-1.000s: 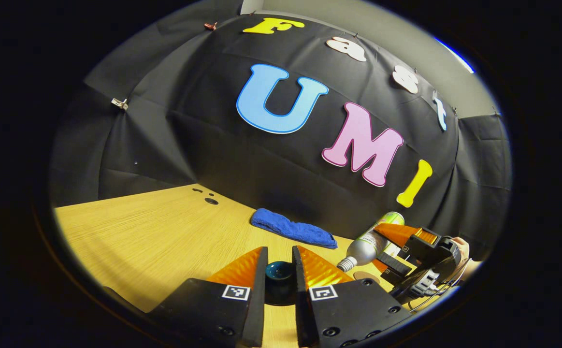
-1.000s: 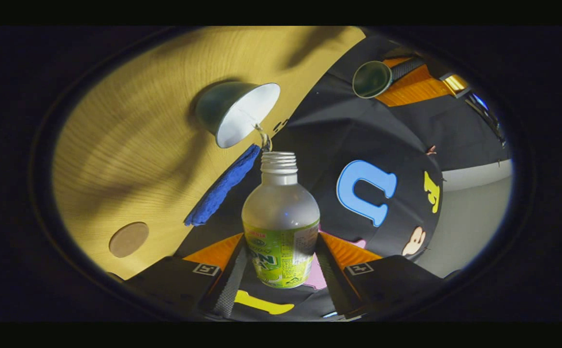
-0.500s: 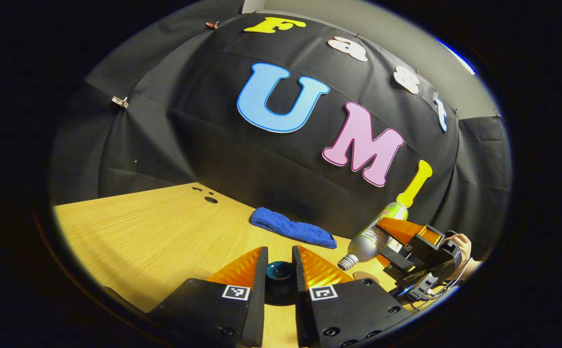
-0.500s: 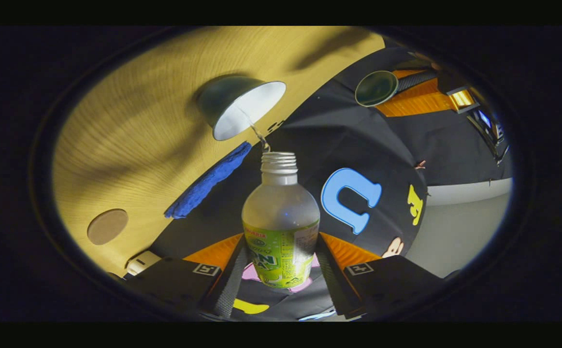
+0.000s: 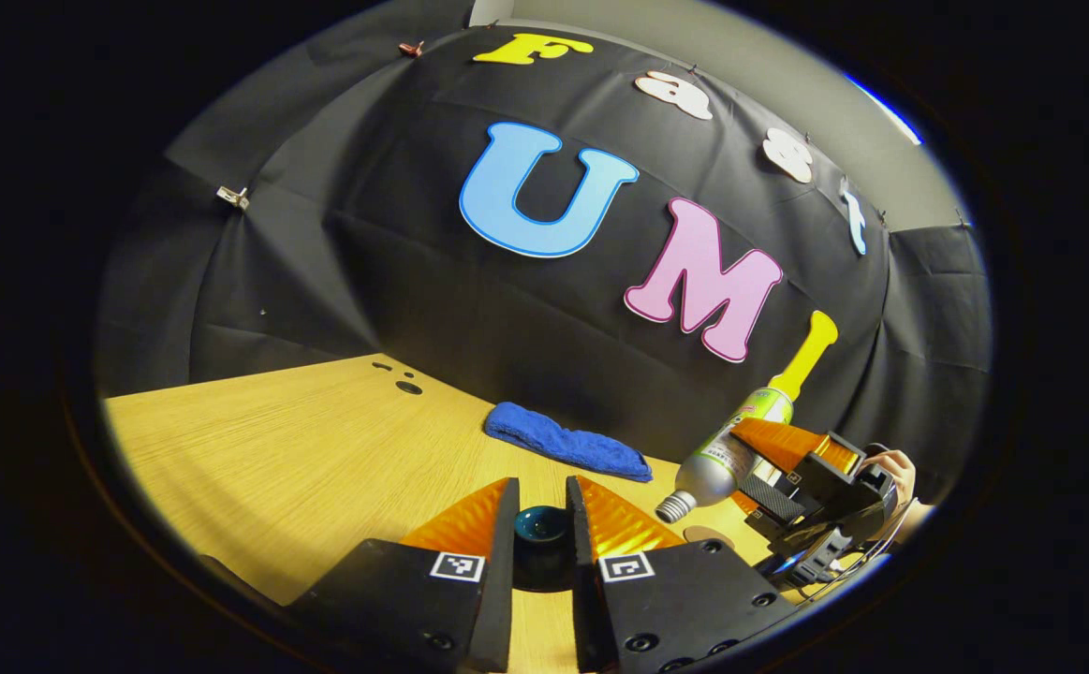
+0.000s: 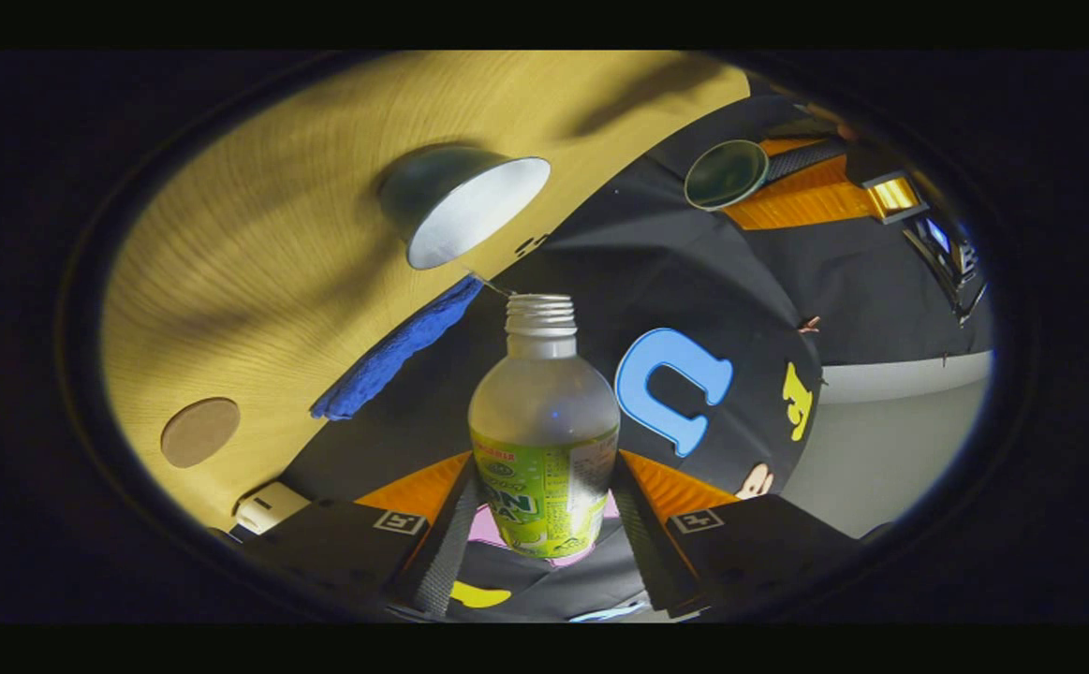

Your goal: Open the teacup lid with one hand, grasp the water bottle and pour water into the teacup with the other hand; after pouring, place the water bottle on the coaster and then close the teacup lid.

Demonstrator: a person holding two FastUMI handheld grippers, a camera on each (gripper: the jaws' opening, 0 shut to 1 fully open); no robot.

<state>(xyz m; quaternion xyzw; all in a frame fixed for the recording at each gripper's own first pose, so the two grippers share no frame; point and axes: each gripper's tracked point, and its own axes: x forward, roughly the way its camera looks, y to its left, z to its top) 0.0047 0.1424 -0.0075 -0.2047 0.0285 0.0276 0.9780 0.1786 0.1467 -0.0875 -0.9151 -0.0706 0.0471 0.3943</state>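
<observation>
Two claws busy: right claw [image 6: 544,510] grips the bottle [image 6: 544,421], left claw [image 5: 542,543] pinches the lid [image 5: 542,526]. Only a thin trickle reaches the teacup [image 6: 464,211]; tip back slowly, mouth over the rim, then move to the coaster [image 6: 199,432].

Booth dim overall, black wall swallowing light. Tabletop [image 5: 301,449] warm yellow, evenly lit in left gripper view; in right gripper view streaked with long soft shadows. Teacup [image 6: 455,208] interior glares white. Strong fisheye bending toward edges, rim darkening. Water bottle [image 6: 544,435] sharp at centre; edges softer. Small bright blue-white glare at upper right, left gripper view.
</observation>
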